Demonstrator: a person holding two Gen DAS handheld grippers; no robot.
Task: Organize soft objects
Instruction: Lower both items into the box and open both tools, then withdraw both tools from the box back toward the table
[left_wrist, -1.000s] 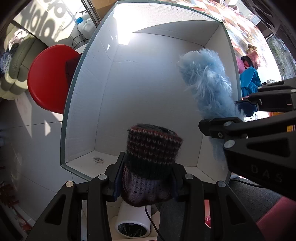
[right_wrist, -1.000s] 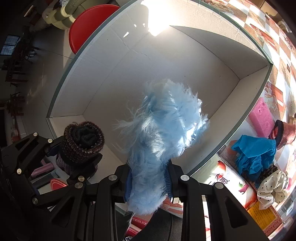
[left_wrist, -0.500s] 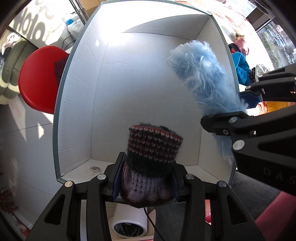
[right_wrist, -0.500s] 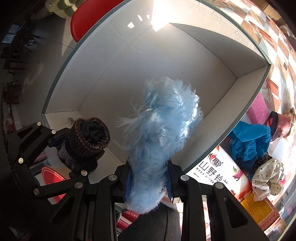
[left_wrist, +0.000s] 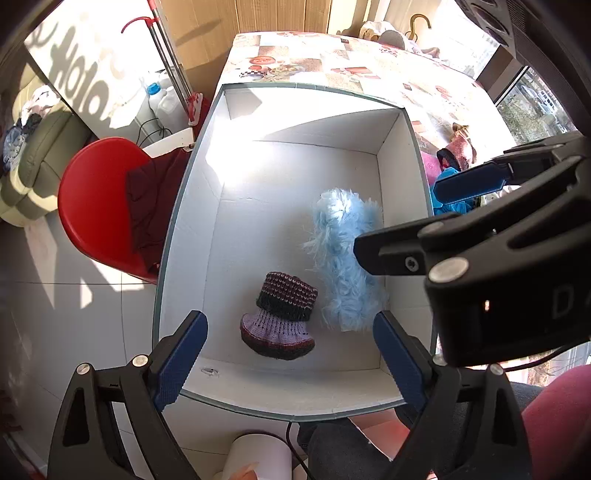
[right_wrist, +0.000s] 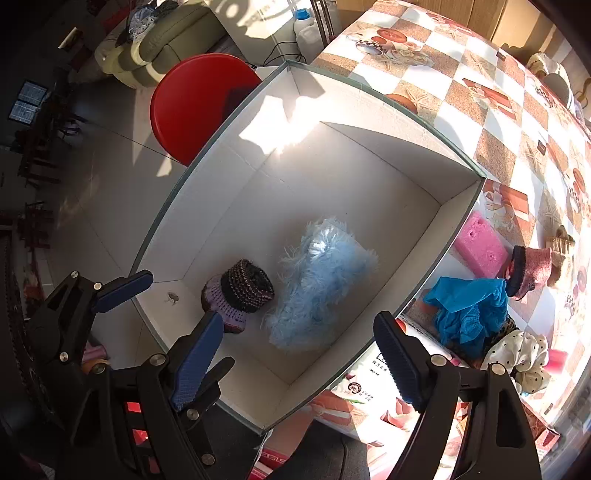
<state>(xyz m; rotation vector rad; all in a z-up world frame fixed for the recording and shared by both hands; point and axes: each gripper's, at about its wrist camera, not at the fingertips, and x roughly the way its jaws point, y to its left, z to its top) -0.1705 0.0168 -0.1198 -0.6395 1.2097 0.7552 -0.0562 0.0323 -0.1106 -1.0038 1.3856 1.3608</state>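
We note the left gripper (left_wrist: 288, 354) above the near rim of the white cardboard box (left_wrist: 184, 229), its blue-padded fingers (left_wrist: 181, 363) spread wide apart and holding nothing. In the left wrist view the knitted purple-and-maroon hat (left_wrist: 282, 321) lies on the box floor just ahead of the fingers, at 12 o'clock from the gap between them. The fluffy light-blue piece (left_wrist: 343, 258) lies beside it at about 1 o'clock, the two touching or nearly so along their near sides. The right gripper (right_wrist: 299, 354) is also held over the box, fingers (right_wrist: 395, 363) wide apart and empty; in its view the blue piece (right_wrist: 317, 284) sits at 12 o'clock and the knitted hat (right_wrist: 240, 291) at 11 o'clock. The left gripper (right_wrist: 122, 290) shows at 9 o'clock in the right wrist view. The box stands at the edge of a counter (right_wrist: 461, 92) covered with a checkered patterned cloth. Outside the box's right wall we log a pink sponge block (right_wrist: 480, 247), a crumpled bright-blue cloth (right_wrist: 465, 310), a pink hat with dark brim (right_wrist: 528, 271) and a white polka-dot fabric piece (right_wrist: 521, 358). A red round chair (left_wrist: 96, 206) stands left of the box with a dark maroon garment (left_wrist: 151, 195) draped on it.
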